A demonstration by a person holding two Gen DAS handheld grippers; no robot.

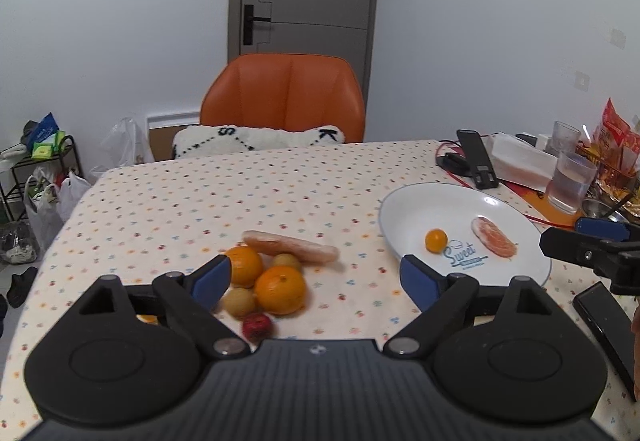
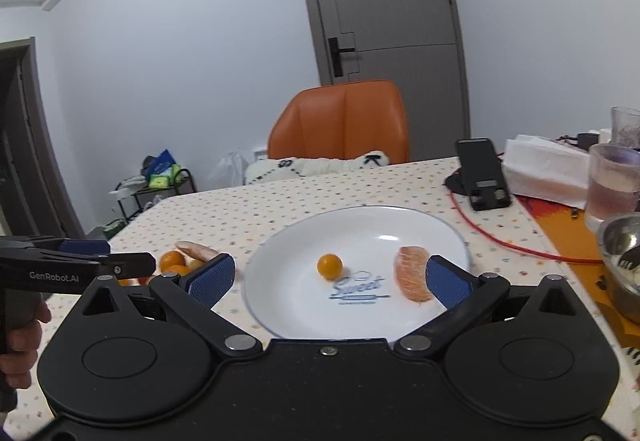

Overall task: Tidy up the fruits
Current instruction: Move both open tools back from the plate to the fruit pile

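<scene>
A heap of fruit lies on the dotted tablecloth: two oranges, a peeled pomelo wedge, two small brownish longans and a dark red fruit. My left gripper hangs open just above and in front of this heap, holding nothing. To the right, a white plate carries a small kumquat and a peeled citrus segment. My right gripper stands open over the plate's near side, empty. The right gripper also shows at the left wrist view's edge.
An orange chair with a white cushion stands behind the table. At the right are a black phone stand, tissues, water glasses, a steel bowl, a red cable and a black phone.
</scene>
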